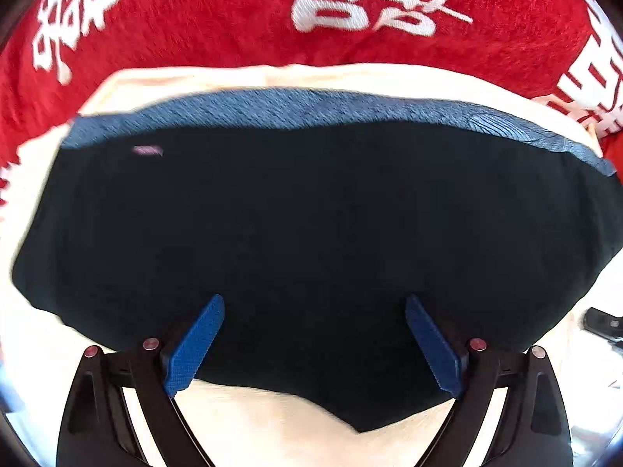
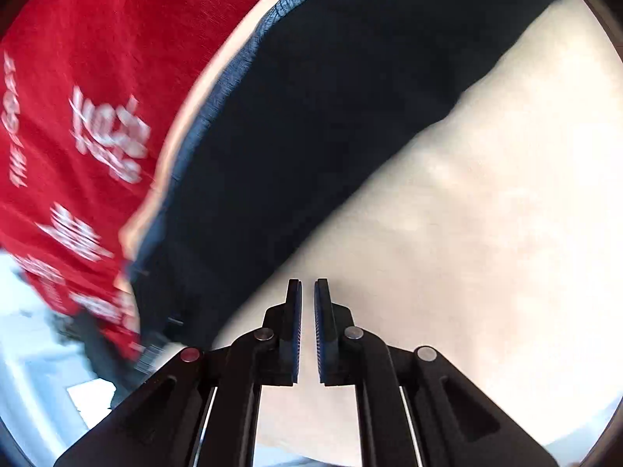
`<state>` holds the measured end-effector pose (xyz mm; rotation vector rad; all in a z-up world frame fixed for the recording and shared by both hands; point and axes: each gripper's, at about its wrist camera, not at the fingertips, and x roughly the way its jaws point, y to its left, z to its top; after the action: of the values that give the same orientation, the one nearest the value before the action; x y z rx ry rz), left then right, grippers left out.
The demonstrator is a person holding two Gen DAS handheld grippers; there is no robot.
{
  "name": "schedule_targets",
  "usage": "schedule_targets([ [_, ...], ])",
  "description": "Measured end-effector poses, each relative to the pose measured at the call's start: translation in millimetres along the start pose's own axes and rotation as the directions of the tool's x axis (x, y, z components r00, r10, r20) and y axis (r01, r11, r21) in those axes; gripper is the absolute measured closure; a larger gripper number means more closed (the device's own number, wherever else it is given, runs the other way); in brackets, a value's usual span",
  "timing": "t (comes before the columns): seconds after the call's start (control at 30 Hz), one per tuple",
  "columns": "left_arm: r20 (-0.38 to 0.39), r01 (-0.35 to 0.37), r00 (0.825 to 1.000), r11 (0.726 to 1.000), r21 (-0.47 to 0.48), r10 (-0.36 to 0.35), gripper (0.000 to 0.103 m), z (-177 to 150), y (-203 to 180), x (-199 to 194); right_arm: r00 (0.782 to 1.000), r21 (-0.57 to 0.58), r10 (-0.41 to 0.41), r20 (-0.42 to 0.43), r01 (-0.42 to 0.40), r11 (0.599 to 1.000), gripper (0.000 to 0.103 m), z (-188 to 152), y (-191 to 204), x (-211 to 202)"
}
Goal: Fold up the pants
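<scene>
Dark navy pants (image 1: 311,214) lie folded flat on a cream surface (image 1: 272,408), with a lighter blue ribbed waistband (image 1: 311,107) along the far edge. My left gripper (image 1: 313,303) is open wide, its blue pads above the near edge of the pants, holding nothing. In the right wrist view the pants (image 2: 311,116) run diagonally from upper right to lower left, waistband (image 2: 233,78) on the left side. My right gripper (image 2: 307,284) hovers over the cream surface (image 2: 467,233) beside the pants, its jaws nearly together with a thin gap and nothing between them.
A red blanket with white characters (image 1: 233,19) lies beyond the pants and also shows in the right wrist view (image 2: 78,78). A dark object (image 1: 603,323) sits at the right edge. Blurred items (image 2: 78,350) lie at the lower left beyond the blanket.
</scene>
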<state>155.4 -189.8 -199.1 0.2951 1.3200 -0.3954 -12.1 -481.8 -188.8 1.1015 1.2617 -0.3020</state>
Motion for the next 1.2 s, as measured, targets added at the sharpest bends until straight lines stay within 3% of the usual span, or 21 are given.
schedule_targets([
  [0.07,0.055,0.015,0.998,1.000,0.016,-0.015,0.008,15.4,-3.8,-11.4,0.997,-0.148,-0.054,0.049,0.061,0.987,0.088,4.8,15.4,-18.1],
  [0.1,0.072,0.020,0.997,1.000,0.016,-0.021,0.008,25.0,-6.5,-12.8,0.995,-0.202,-0.067,0.074,0.081,0.976,0.075,8.9,24.4,-24.7],
  [0.13,0.083,0.028,0.996,1.000,0.011,-0.028,0.008,36.0,-11.0,-11.9,0.991,-0.267,-0.082,0.105,0.108,0.958,0.048,17.0,39.7,-29.1],
  [0.17,0.094,0.033,0.995,0.999,-0.003,-0.032,0.008,52.2,-15.1,-7.0,0.988,-0.306,-0.089,0.123,0.123,0.944,0.037,26.8,48.8,-31.2],
  [0.2,0.099,0.029,0.995,0.999,-0.018,-0.027,0.008,63.5,-21.2,-3.4,0.987,-0.339,-0.082,0.137,0.124,0.932,0.031,37.7,59.7,-29.8],
  [0.27,0.107,0.009,0.994,0.999,-0.042,-0.004,0.008,92.3,-36.1,10.4,0.989,-0.390,-0.063,0.131,0.110,0.914,0.034,58.1,84.9,-13.7],
  [0.33,0.090,-0.056,0.994,0.998,-0.041,0.059,0.008,108.1,-44.3,34.8,0.990,-0.453,-0.069,0.120,0.116,0.884,0.047,76.0,104.8,9.8],
  [0.4,0.081,-0.040,0.996,0.997,-0.070,0.046,0.008,118.2,-42.0,49.2,0.990,-0.503,-0.095,0.102,0.134,0.854,0.052,87.0,122.0,35.9],
  [0.47,0.068,-0.023,0.997,0.993,-0.116,0.031,0.001,122.3,-34.0,55.1,0.980,-0.550,-0.167,0.109,0.199,0.811,0.070,94.3,119.5,51.8],
  [0.5,0.062,-0.017,0.998,0.992,-0.127,0.026,0.000,123.8,-29.6,56.7,0.977,-0.567,-0.169,0.132,0.215,0.795,0.086,98.9,112.2,50.8],
  [0.53,0.055,-0.005,0.998,0.991,-0.134,0.013,0.000,125.0,-28.2,58.1,0.975,-0.570,-0.164,0.153,0.222,0.791,0.087,99.1,107.1,46.1],
  [0.63,0.038,-0.020,0.999,0.993,-0.120,0.025,0.000,125.7,-28.0,53.9,0.955,-0.530,-0.195,0.224,0.287,0.798,0.087,110.6,75.2,20.6],
  [0.77,0.019,-0.057,0.998,0.994,-0.089,0.059,0.000,128.8,-42.3,35.4,0.936,-0.443,-0.261,0.238,0.343,0.828,0.083,124.2,38.3,-9.5],
  [0.93,0.024,-0.018,1.000,1.000,-0.016,0.018,0.000,121.4,-78.0,4.0,0.930,-0.407,-0.298,0.217,0.364,0.838,0.080,113.0,15.2,-35.3],
  [1.0,0.018,-0.004,1.000,1.000,0.013,0.004,0.000,110.8,-96.7,-7.6,0.932,-0.383,-0.297,0.210,0.358,0.851,0.076,101.3,4.3,-46.5],
  [1.1,0.015,0.038,0.999,0.998,0.052,-0.039,0.000,94.1,-129.7,-24.2,0.944,-0.335,-0.269,0.192,0.320,0.886,0.061,85.8,-8.2,-65.2],
  [1.2,0.023,0.054,0.998,0.995,0.082,-0.056,0.000,78.1,-162.0,-34.5,0.967,-0.271,-0.199,0.162,0.237,0.933,0.059,66.8,-22.9,-85.6],
])
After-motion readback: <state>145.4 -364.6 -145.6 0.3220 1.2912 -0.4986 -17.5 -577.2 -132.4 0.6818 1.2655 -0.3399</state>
